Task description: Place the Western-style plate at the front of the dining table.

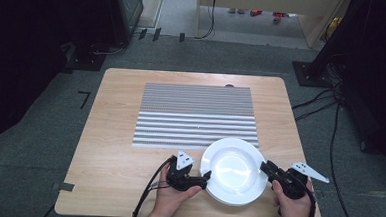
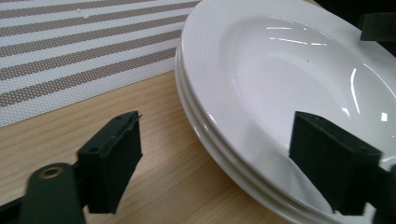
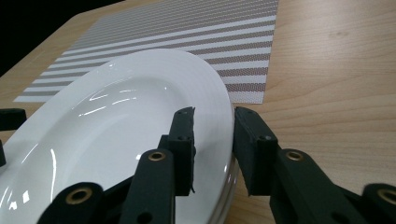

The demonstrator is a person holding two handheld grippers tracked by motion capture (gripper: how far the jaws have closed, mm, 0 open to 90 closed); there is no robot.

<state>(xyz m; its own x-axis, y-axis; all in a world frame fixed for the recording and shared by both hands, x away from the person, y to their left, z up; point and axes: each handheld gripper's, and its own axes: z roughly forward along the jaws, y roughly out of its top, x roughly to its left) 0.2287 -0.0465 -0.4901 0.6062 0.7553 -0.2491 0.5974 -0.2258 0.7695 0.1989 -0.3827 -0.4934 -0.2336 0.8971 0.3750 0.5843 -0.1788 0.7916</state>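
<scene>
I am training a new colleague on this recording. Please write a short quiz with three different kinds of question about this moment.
1. True or false: the white plates lie entirely on the striped placemat.
2. Which hand-held gripper has its jaws around the plate rim? A) left hand-held gripper B) right hand-held gripper
3. Fill in: the left hand-held gripper's jaws stand wide ____.

Key: 1. False, mostly on the bare wooden table. 2. B. 3. open.

Wooden table (image 1: pixel 114 134): striped placemat (image 1: pixel 195 113), stacked white plates (image 1: pixel 233 170).
</scene>
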